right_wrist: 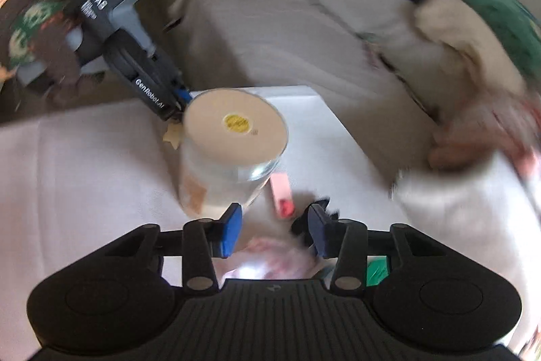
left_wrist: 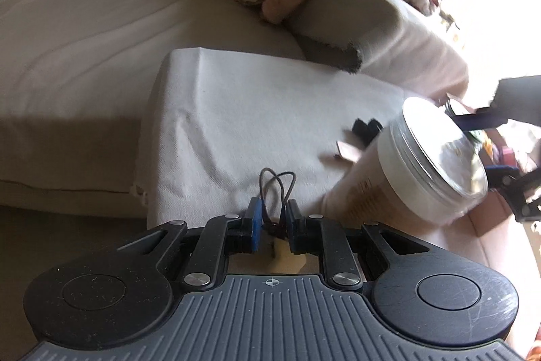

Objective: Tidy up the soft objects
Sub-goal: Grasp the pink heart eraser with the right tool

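The left gripper has its blue-padded jaws drawn close together, pinching a thin dark elastic hair tie whose loops stand up between the pads, above the near edge of the white cloth-covered cushion. The right gripper has its jaws apart and grips nothing; it hovers over the same cushion, with a small pink rectangular clip lying just ahead between the pads. Just beside it, toward the left jaw, stands a clear plastic jar with a cream lid, lid on. A small black item, too blurred to identify, lies behind the jar near the cushion's far edge. I judge the tidying is early: one tie is in hand, the other bits are still loose, and the jar is unopened.
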Action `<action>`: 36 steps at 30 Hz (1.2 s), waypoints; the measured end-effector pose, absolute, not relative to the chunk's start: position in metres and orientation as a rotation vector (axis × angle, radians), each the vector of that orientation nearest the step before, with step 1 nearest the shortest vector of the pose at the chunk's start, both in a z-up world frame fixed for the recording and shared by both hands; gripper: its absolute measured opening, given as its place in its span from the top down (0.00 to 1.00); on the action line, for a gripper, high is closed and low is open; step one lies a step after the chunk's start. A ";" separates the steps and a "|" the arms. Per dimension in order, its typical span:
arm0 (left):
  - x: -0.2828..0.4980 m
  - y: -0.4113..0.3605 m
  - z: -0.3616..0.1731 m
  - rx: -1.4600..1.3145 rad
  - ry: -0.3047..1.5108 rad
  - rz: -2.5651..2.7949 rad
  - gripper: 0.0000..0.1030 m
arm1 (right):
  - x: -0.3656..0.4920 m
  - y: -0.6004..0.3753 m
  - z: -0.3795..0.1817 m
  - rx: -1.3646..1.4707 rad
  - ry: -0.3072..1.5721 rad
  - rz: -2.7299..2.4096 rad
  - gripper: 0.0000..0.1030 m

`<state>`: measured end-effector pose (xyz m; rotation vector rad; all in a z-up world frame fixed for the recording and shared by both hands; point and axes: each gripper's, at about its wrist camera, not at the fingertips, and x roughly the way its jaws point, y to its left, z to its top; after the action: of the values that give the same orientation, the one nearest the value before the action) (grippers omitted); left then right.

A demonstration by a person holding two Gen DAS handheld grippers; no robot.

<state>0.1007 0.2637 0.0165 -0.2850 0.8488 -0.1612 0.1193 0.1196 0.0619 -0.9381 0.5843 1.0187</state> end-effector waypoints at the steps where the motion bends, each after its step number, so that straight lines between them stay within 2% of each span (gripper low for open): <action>1: 0.101 0.267 0.016 -0.297 0.843 -0.161 0.84 | 0.126 0.125 0.062 -0.984 0.585 1.034 0.66; 2: 0.102 0.268 0.015 -0.309 0.836 -0.162 0.84 | 0.133 0.131 0.062 -1.025 0.591 1.049 0.69; 9: 0.098 0.280 0.007 -0.402 0.789 -0.185 0.84 | 0.174 0.167 0.033 -1.199 0.847 1.187 0.70; 15: 0.094 0.292 0.001 -0.474 0.765 -0.220 0.84 | 0.193 0.185 0.013 -1.265 0.842 1.207 0.70; 20: 0.094 0.295 0.000 -0.492 0.762 -0.230 0.84 | 0.216 0.188 0.011 -1.172 0.900 1.272 0.70; 21: 0.094 0.295 0.000 -0.495 0.762 -0.230 0.84 | 0.218 0.187 0.013 -1.141 0.915 1.285 0.72; 22: 0.094 0.295 0.000 -0.497 0.761 -0.230 0.84 | 0.219 0.184 0.014 -1.109 0.924 1.288 0.82; 23: 0.094 0.295 0.000 -0.498 0.760 -0.228 0.84 | 0.221 0.181 0.016 -1.071 0.934 1.274 0.81; 30: 0.101 0.293 0.013 -0.496 0.730 -0.201 0.86 | 0.207 0.148 0.069 -0.921 0.812 1.194 0.81; 36: 0.081 0.280 0.089 -0.397 0.576 -0.201 0.86 | 0.179 0.106 0.136 -0.895 0.661 1.085 0.81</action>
<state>0.0805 0.2803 0.0890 -0.3971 0.5759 -0.2011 0.1789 0.1063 0.1357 -0.8952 0.6611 1.0853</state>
